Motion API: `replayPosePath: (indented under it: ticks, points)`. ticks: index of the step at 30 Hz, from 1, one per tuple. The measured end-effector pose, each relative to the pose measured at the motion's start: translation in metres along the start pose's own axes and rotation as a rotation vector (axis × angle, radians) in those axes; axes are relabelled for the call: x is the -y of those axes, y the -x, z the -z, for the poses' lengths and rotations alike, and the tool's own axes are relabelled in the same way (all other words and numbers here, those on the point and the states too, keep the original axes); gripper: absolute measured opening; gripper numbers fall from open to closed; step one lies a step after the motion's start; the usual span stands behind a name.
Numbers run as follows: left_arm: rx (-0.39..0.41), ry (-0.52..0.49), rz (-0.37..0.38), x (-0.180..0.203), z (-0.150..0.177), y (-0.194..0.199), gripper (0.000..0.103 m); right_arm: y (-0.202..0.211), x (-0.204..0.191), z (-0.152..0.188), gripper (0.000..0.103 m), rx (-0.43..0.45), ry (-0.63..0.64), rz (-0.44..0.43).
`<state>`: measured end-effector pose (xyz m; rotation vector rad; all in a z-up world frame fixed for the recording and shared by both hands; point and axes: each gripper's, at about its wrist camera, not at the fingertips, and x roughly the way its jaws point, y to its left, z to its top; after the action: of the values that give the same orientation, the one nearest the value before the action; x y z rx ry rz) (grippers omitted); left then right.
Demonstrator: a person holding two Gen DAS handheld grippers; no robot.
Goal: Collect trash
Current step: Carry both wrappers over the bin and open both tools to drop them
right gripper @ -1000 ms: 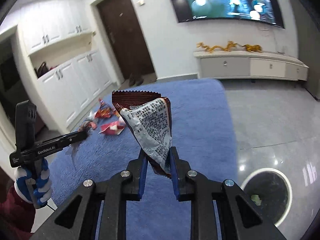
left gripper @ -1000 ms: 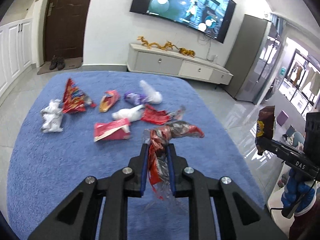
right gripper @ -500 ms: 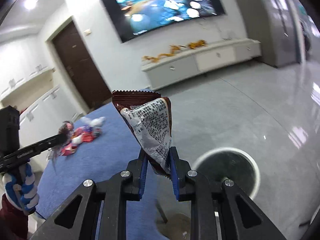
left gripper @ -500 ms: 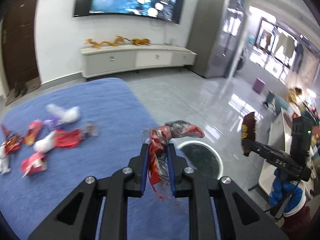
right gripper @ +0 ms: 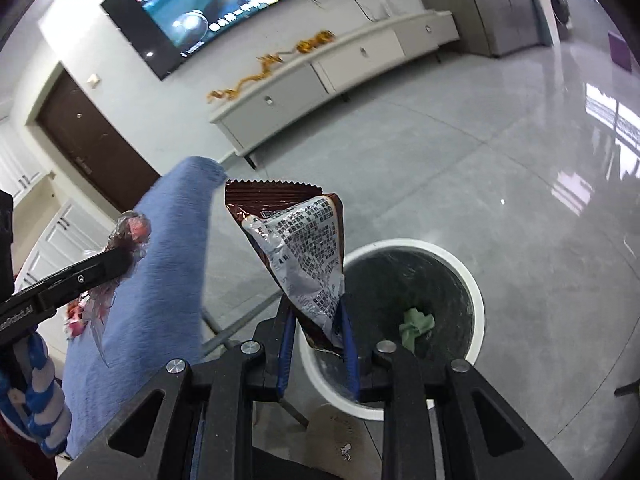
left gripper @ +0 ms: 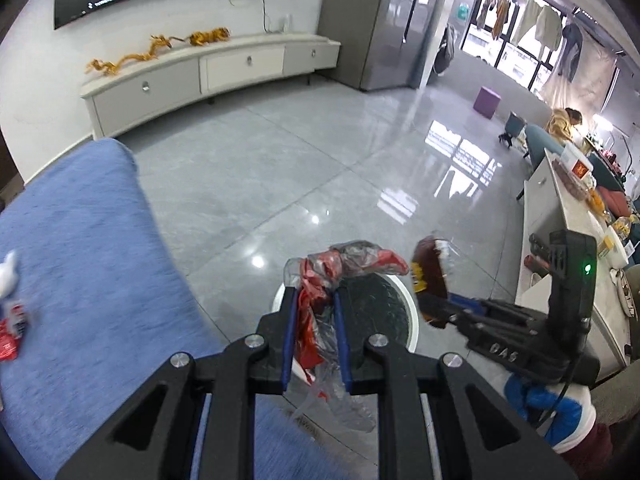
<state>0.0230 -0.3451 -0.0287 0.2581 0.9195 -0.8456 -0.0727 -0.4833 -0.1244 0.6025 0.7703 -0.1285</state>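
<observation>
My left gripper [left gripper: 314, 296] is shut on a crumpled red and clear plastic wrapper [left gripper: 352, 258], held over the white-rimmed bin [left gripper: 414, 320] on the floor. My right gripper [right gripper: 316, 312] has a brown snack wrapper [right gripper: 304, 248] standing upright between its pads; its jaws are opening, and the pads still touch the wrapper. It hangs above the near left rim of the bin [right gripper: 476, 292], which has a dark liner and a green crumpled scrap [right gripper: 416, 322] inside. Each view shows the other gripper: the right gripper [left gripper: 432, 300] at the right, the left gripper [right gripper: 120, 260] at the left.
The blue-covered table [left gripper: 80, 260] lies to the left, with a few wrappers [left gripper: 10, 328] at its edge. A table leg [right gripper: 236, 320] runs down beside the bin. Grey tiled floor [left gripper: 320, 160] stretches to a white TV cabinet [left gripper: 208, 68]. A white counter [left gripper: 560, 216] stands at right.
Both grippers swung right, away from the table and its trash, and sank toward the bin. The bin now sits directly under both held wrappers.
</observation>
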Motion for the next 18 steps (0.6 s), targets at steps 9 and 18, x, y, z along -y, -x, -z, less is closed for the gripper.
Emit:
replayPosePath:
  ticks: [9,18]
  points:
    - [-0.026,0.062,0.102,0.017,-0.022,-0.047,0.054,-0.037,0.033,0.001,0.045,-0.075,-0.045,0.119]
    - [-0.005,0.052,0.088,0.013,-0.018,-0.03,0.057,-0.01,0.023,0.002,0.058,-0.042,-0.056,0.161]
